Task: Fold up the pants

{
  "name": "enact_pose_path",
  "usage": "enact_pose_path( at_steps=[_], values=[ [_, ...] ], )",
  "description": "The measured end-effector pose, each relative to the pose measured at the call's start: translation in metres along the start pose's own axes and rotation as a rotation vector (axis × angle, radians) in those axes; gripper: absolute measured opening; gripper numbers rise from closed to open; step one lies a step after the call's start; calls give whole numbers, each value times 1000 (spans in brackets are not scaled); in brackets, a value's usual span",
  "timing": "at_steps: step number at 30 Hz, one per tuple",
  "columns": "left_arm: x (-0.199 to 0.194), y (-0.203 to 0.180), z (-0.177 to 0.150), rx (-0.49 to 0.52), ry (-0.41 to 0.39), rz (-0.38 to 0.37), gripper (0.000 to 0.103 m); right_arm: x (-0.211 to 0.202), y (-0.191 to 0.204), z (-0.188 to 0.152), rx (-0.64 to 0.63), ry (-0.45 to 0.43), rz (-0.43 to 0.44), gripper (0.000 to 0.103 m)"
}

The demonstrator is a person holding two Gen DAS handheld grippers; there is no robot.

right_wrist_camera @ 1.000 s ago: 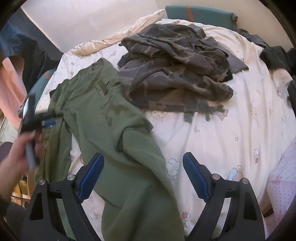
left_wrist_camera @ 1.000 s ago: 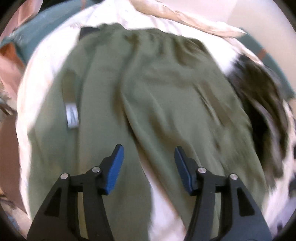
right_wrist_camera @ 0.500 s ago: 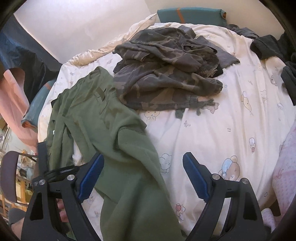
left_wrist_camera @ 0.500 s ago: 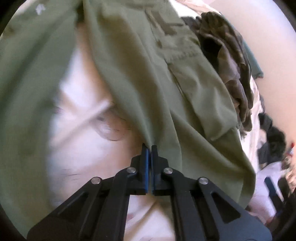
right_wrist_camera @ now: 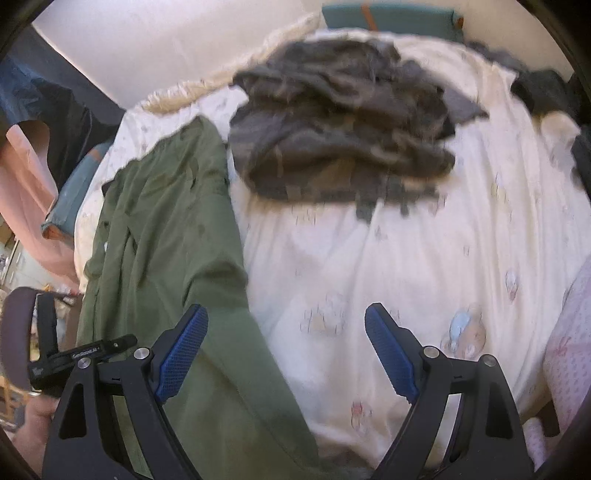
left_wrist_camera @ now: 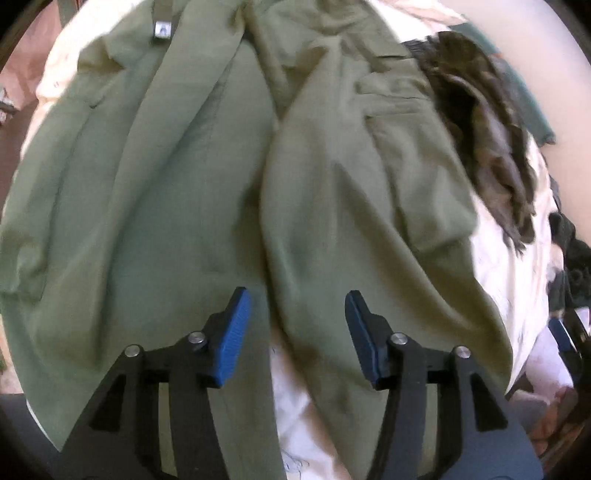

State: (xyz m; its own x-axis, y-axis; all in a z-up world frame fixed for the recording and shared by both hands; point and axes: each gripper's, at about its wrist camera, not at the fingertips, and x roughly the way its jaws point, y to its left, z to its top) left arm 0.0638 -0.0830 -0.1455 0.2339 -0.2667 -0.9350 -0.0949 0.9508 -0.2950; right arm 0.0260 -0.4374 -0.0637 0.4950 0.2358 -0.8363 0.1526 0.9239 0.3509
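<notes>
Spreading out ahead of both your grippers is a bed with a white printed sheet [right_wrist_camera: 388,258], the largest thing in view. Olive green pants [left_wrist_camera: 229,177] lie stretched along it: in your left wrist view they fill nearly everything beyond the jaws, both legs running side by side toward you, with a sliver of white sheet showing between the legs just behind and below the gap of the jaws. In your right wrist view the same pants run from far ahead on the left down under the left jaw, while the right jaw hangs over bare sheet.

A crumpled camouflage garment [right_wrist_camera: 340,122] sits well ahead of your right gripper's jaws, just beside the waist end of the pants; in the left view it lies beyond and to the right of the jaws. Dark clothes [right_wrist_camera: 543,88] are heaped far ahead on the right.

Your left gripper [left_wrist_camera: 297,314] has just been opening. Its jaws now stand about half apart over the inner edges of the two legs, with no cloth pinched between the blue pads.

Your right gripper [right_wrist_camera: 286,339] stands wide open, holding nothing.

A small white label [left_wrist_camera: 161,29] shows on the pants far ahead of the left jaws.
</notes>
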Motion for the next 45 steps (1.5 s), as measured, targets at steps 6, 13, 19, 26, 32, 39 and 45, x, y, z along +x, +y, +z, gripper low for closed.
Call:
enact_pose_path(
  at_steps=[6, 13, 19, 26, 32, 39, 45],
  values=[
    [-28, -5, -46, 65, -1, -51, 50, 13, -6, -31, 11, 224, 45, 71],
    [-33, 6, -71, 101, -13, -88, 50, 32, 32, -79, -216, 348, -78, 26],
    [-39, 13, -72, 105, -61, -77, 50, -14, 66, -80, -276, 319, -24, 1],
    [-46, 22, -80, 45, -34, -138, 51, -62, 54, -70, -112, 311, 40, 1],
    [-17, -4, -120, 92, 108, -176, 53, -8, 29, -81, -96, 401, -91, 1],
    [15, -52, -141, 150, 76, -171, 13, -10, 18, -80, -86, 391, -76, 1],
    [-43, -39, -130, 155, 33, -276, 1, -37, 24, -84, -64, 360, 43, 1]
  ],
)
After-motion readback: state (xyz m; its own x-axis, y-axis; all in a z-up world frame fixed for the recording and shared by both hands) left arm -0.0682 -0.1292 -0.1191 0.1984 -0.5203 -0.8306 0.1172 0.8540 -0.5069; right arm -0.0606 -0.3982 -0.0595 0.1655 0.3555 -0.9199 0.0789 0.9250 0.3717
